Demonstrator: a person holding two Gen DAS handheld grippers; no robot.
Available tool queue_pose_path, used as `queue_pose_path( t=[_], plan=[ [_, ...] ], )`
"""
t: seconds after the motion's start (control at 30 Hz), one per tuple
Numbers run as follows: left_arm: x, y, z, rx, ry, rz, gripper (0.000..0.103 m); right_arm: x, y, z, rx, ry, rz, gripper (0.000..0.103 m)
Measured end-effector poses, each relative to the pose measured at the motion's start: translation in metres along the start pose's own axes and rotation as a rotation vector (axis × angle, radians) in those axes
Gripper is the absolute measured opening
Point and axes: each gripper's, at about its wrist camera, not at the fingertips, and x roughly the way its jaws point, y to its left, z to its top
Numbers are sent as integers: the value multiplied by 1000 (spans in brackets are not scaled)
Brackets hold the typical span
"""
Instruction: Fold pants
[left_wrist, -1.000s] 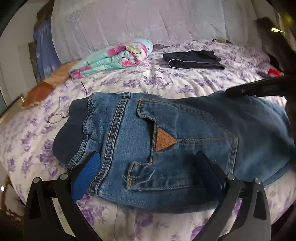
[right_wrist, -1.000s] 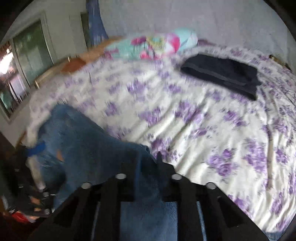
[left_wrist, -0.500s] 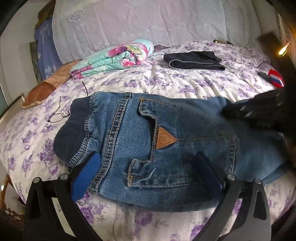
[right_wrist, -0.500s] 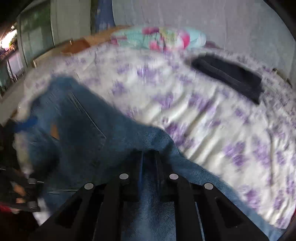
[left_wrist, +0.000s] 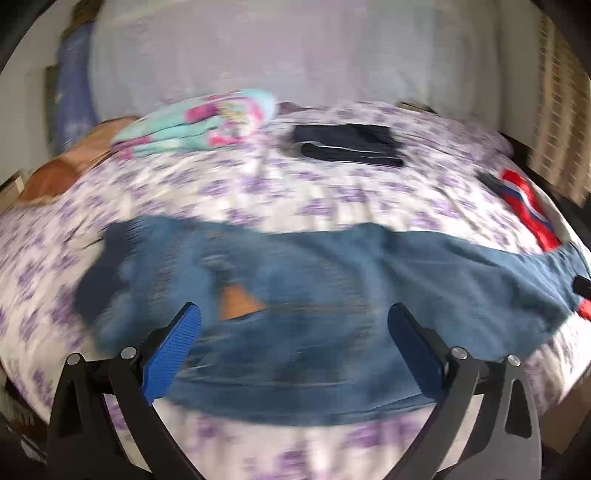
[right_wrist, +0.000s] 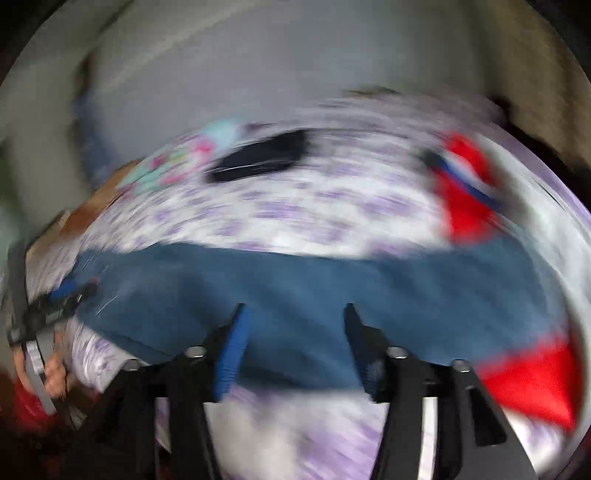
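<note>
While both pictures are blurry, the blue denim jeans (left_wrist: 314, 295) show a tan triangle patch (left_wrist: 238, 304) with no words to read. The left gripper (left_wrist: 293, 332) is wide apart over them. The right gripper (right_wrist: 293, 332) has just been opening, pinching nothing.

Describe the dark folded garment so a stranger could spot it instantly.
Start at the bed with the purple-flowered sheet and look toward its far end. Right of the bright turquoise-and-pink blanket lies the dark folded garment, the only near-black item there.

A: Bed (left_wrist: 332, 192) surface?
B: White spread, purple flower print, blurred.
A: Behind it?
B: Pale draped cloth (left_wrist: 295, 62) along the wall; curtain (left_wrist: 557, 110) at right, daylight through it.
</note>
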Motion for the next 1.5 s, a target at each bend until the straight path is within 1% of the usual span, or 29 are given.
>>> queue_pose_path(
  t=[0.07,0.1,0.13,0.17,0.2,0.23,0.27,0.33,0.43,0.53,0.67,0.73,0.77,0.8,0.87,0.9,0.97,1.0,1.07,1.1,1.17,1.2,1.27,1.3,1.37,1.4,1.43,1.47,1.5],
  plan=[
    [8,-26,0,45,24,-22,99,-23,-39,-9,116,-14,-39,60],
    [16,-42,-3,73,52,-38,99,-29,-52,-13,149,-19,-53,61],
    [24,-51,-7,95,75,-41,99,-34,-64,-16,187,-20,-65,61],
    [33,-59,-12,112,98,-25,99,-35,-75,-20,226,-17,-68,61],
    [40,-65,-17,123,100,13,99,-35,-88,-25,280,-15,-52,61],
    [41,-68,-23,131,64,37,99,-34,-99,-30,326,-15,-38,61],
    [38,-68,-26,132,41,43,99,-31,-108,-33,370,-15,-28,61],
    [37,-62,-26,114,59,18,99,-20,-126,-43,469,-16,20,61],
    [36,-60,-25,106,67,2,99,-15,-142,-49,581,-55,95,61],
    [37,-60,-24,109,52,27,99,-11,-149,-51,641,-80,126,61],
    [34,-61,-28,107,41,28,99,2,-147,-44,617,-113,104,61],
    [34,-61,-28,102,43,29,99,2,-143,-43,584,-142,71,61],
    [33,-61,-28,99,42,31,99,2,-139,-43,560,-153,53,57],
    [33,-61,-29,101,41,34,99,2,-135,-43,528,-173,22,42],
    [30,-63,-30,102,38,39,99,-2,-134,-44,495,-216,-8,27],
    [28,-63,-30,100,37,40,99,-6,-130,-45,485,-249,-14,23],
    [22,-60,-31,91,33,49,99,-14,-115,-38,434,-280,-46,19],
    [18,-57,-32,83,27,59,99,-20,-97,-30,360,-308,-79,19],
    [6,-47,-33,63,-2,95,99,-26,-65,-13,228,-345,-112,19],
    [-2,-40,-33,50,-21,117,99,-29,-42,-2,148,-363,-113,19],
    [-15,-26,-33,24,-47,150,99,-29,-5,13,40,-378,-97,18],
    [-21,-17,-33,6,-56,164,99,-26,22,19,-37,-383,-83,18],
    [-31,6,-32,-46,-60,189,99,-17,64,24,-151,-390,-67,18],
    [-34,18,-32,-74,-55,199,99,-8,92,24,-227,-390,-53,18],
    [-38,48,-33,-154,-31,206,99,11,135,17,-348,-366,-37,18],
    [-39,63,-34,-200,-20,196,99,32,162,8,-433,-309,-27,19],
    [-39,76,-36,-238,-12,184,99,51,179,0,-492,-244,-18,20],
    [-39,88,-39,-275,-3,172,99,72,193,-11,-549,-159,-3,25],
    [-39,99,-42,-310,6,162,99,97,204,-27,-606,-52,0,28]
  ],
)
